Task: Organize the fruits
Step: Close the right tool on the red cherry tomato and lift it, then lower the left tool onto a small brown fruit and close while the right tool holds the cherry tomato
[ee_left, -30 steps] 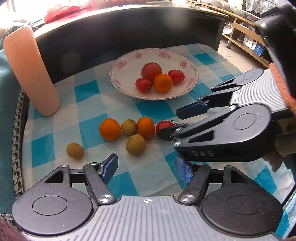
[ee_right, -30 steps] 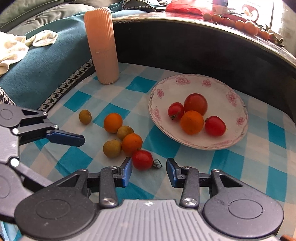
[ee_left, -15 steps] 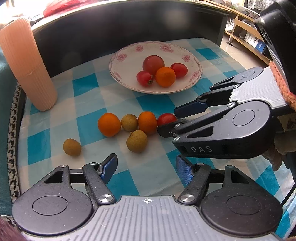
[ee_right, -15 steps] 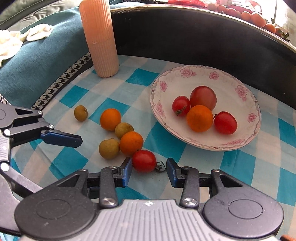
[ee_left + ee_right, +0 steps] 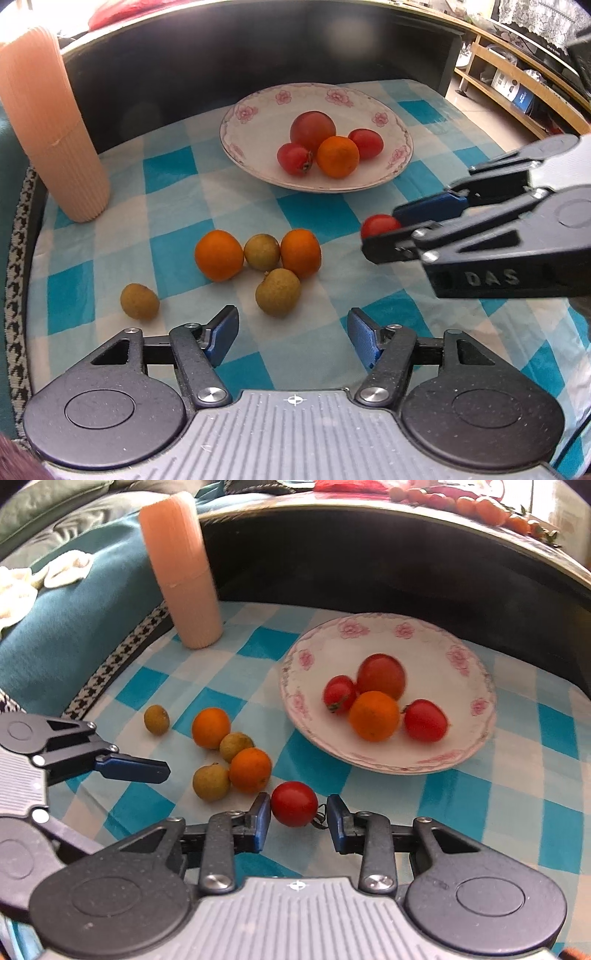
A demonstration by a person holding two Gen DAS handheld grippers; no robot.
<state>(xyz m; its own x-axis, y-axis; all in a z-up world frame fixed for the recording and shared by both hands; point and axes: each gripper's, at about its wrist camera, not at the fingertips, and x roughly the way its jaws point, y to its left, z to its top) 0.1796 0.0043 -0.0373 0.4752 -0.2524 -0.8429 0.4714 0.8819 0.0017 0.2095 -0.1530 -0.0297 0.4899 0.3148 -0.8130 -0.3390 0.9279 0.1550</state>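
Observation:
A white flowered plate (image 5: 258, 122) (image 5: 461, 642) holds red tomatoes and an orange. On the checked cloth lie two oranges (image 5: 218, 254) (image 5: 211, 726), and three small green-brown fruits, one apart at the left (image 5: 139, 301) (image 5: 156, 719). My right gripper (image 5: 298, 812) (image 5: 384, 229) is shut on a red cherry tomato (image 5: 294, 803) (image 5: 378, 225) and holds it clear of the fruit pile. My left gripper (image 5: 293, 334) is open and empty, just in front of a green-brown fruit (image 5: 277, 291).
A tall ribbed peach cup (image 5: 48, 125) (image 5: 181, 572) stands at the back left on the cloth. A dark raised rim (image 5: 258, 48) curves behind the plate. Teal fabric (image 5: 74, 602) lies to the left.
My right gripper has closed on the cherry tomato and carried it to the right, away from the fruit pile. The left gripper stayed open and moved little.

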